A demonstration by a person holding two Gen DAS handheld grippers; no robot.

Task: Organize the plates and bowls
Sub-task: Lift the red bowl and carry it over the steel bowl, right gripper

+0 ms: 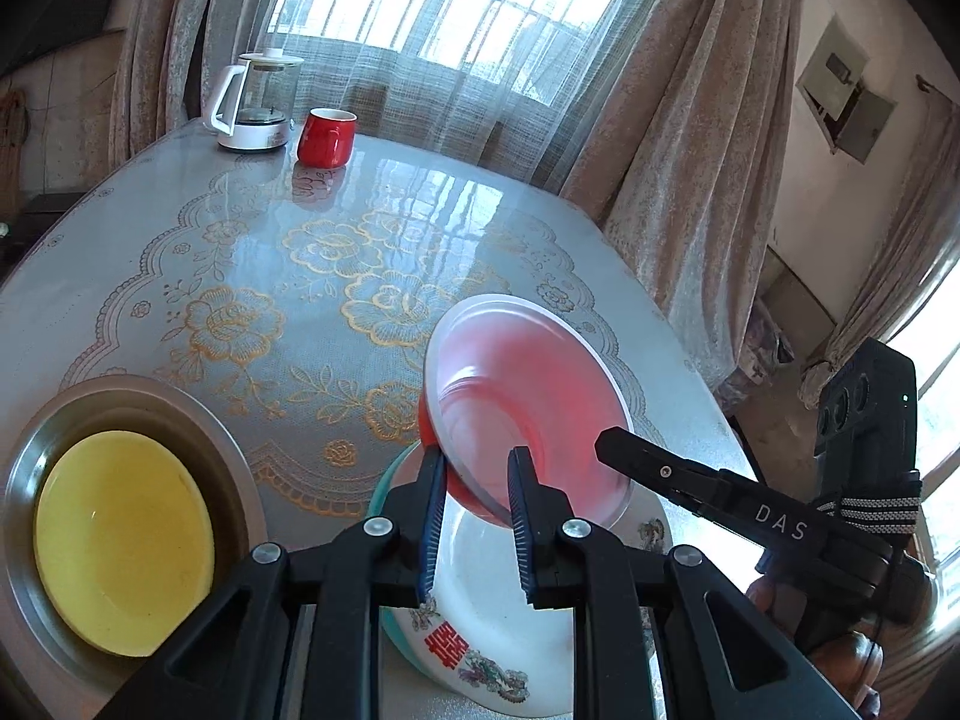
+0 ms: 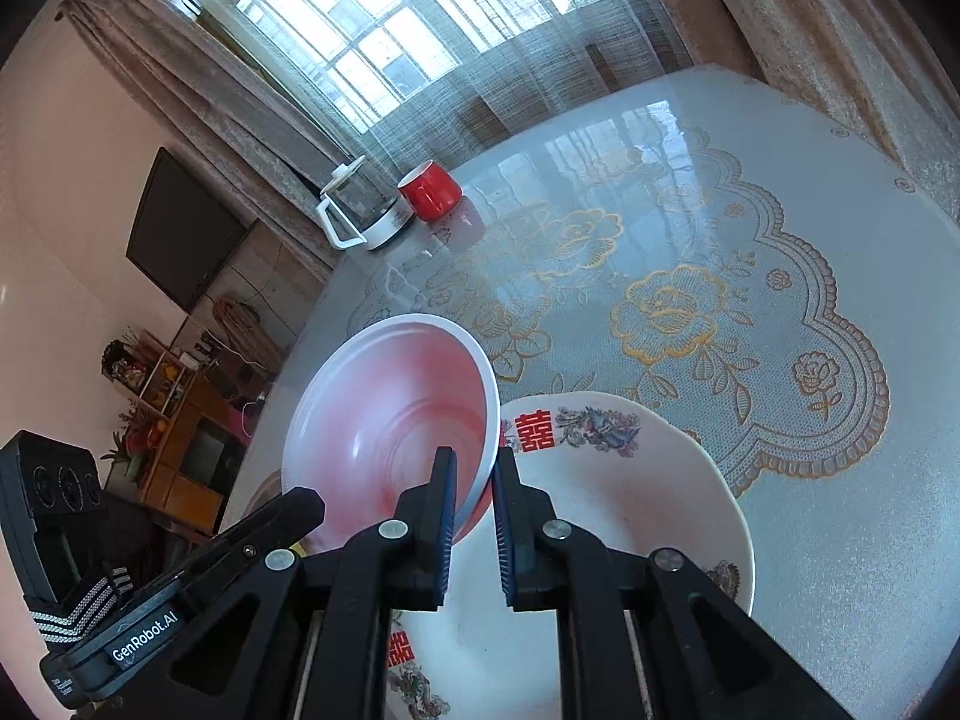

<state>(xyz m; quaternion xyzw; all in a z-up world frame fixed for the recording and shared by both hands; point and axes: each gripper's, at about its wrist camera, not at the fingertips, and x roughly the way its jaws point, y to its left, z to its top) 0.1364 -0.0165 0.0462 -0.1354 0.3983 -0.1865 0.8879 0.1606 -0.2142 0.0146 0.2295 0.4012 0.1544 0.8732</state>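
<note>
A red-and-white bowl [image 1: 528, 396] is tilted up above a white enamel plate with red characters and flowers [image 1: 480, 630]. My left gripper [image 1: 477, 468] straddles the bowl's rim with a gap on each side. My right gripper [image 2: 474, 471] is shut on the bowl [image 2: 390, 420] at its rim and holds it over the white plate [image 2: 630, 510]. The right gripper also shows in the left wrist view [image 1: 606, 438]. A yellow bowl [image 1: 120, 540] sits inside a steel dish [image 1: 150, 402] at the left.
A red mug [image 1: 327, 135] and a glass kettle [image 1: 255, 102] stand at the table's far edge by the curtains. The table [image 1: 300, 276] has a grey lace-pattern cover with gold flowers. A TV [image 2: 180, 234] and shelves lie beyond the left side.
</note>
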